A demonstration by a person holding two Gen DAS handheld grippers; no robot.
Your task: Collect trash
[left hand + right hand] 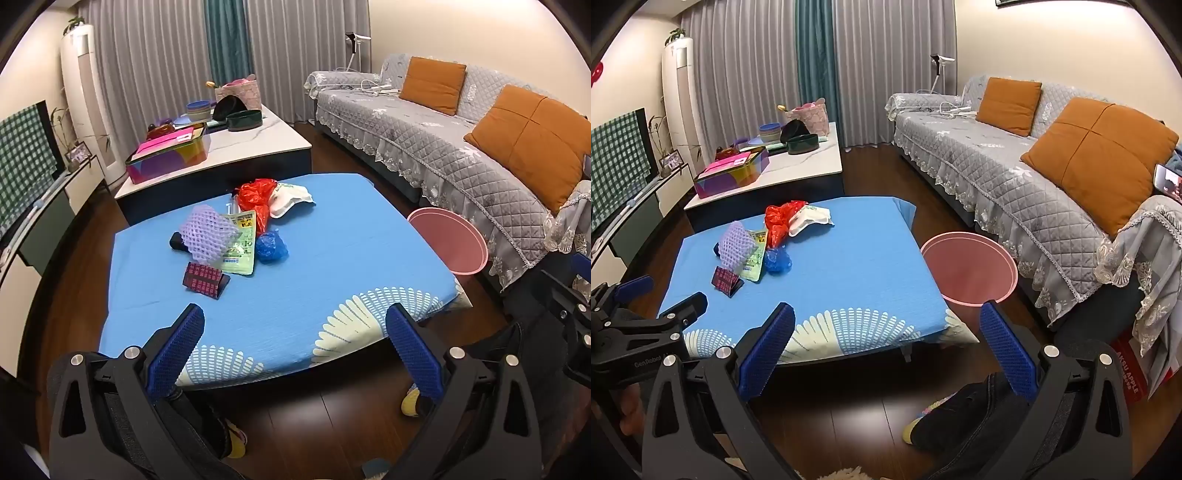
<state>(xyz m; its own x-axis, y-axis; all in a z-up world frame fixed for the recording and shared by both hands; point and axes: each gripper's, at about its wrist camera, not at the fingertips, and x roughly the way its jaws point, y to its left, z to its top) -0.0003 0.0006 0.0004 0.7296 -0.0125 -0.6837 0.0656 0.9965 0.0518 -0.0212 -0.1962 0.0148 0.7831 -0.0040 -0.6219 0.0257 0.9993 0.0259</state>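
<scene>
Trash lies in a pile on the blue-covered table (295, 295) (849, 266): a purple foam net (208, 230) (737, 245), a green packet (240, 247) (755, 264), a red plastic bag (256, 199) (779, 221), a blue bag (271, 247) (777, 260), a white wrapper (290, 199) (809, 221) and a dark red box (205, 278) (726, 280). A pink bin (448, 240) (967, 271) stands right of the table. My left gripper (295, 332) is open and empty at the table's near edge. My right gripper (886, 332) is open and empty, between table and bin.
A grey sofa (461, 147) (1015, 166) with orange cushions runs along the right. A white coffee table (258, 144) (798, 166) with bowls and a colourful tin stands behind. A TV stand is at left. The person's feet show on the wood floor (849, 413).
</scene>
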